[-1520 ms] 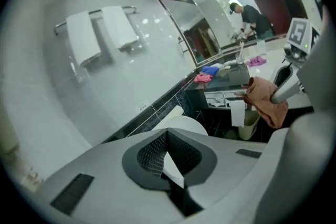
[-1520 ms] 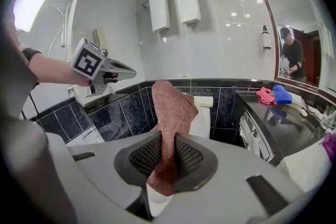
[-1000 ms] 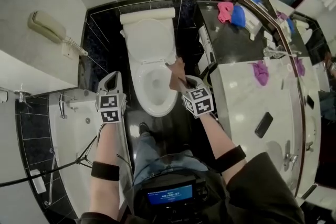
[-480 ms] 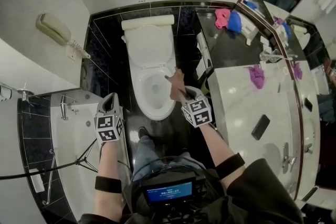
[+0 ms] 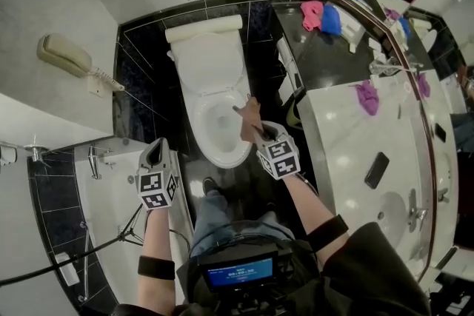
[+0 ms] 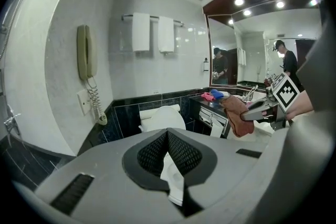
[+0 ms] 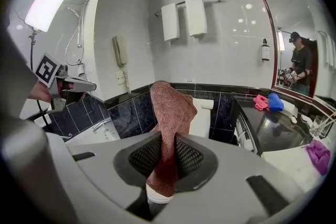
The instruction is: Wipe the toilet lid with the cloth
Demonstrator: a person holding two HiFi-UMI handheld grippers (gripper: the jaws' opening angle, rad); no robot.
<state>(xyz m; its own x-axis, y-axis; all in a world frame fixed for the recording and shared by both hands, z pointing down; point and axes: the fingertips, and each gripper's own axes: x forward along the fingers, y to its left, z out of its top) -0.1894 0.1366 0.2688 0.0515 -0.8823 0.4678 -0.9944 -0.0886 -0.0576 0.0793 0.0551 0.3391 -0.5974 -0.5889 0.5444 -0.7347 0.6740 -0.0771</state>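
Note:
The white toilet stands with its lid (image 5: 207, 58) raised against the tank and the bowl (image 5: 217, 126) uncovered. A reddish-brown cloth (image 5: 252, 109) hangs over the bowl's right rim, and my right gripper (image 5: 248, 119) is shut on it. In the right gripper view the cloth (image 7: 171, 107) stands up between the jaws of my right gripper (image 7: 167, 157), hiding part of the lid (image 7: 203, 117). My left gripper (image 5: 155, 155) is shut and empty, left of the bowl and apart from it. In the left gripper view my left gripper (image 6: 168, 152) faces the lid (image 6: 160, 118), with the cloth (image 6: 237, 116) at right.
A wall phone (image 5: 67, 55) hangs at left above the bathtub (image 5: 111, 192). At right is a white counter (image 5: 348, 152) with a purple cloth (image 5: 366, 97) and a dark phone (image 5: 375, 171). Pink (image 5: 314, 14) and blue (image 5: 333, 21) cloths lie on the dark shelf. Towels (image 6: 149, 31) hang above the toilet.
My left gripper has drawn back toward me and lower, away from the bowl's left side. My right gripper and the cloth have stayed at the bowl's right rim.

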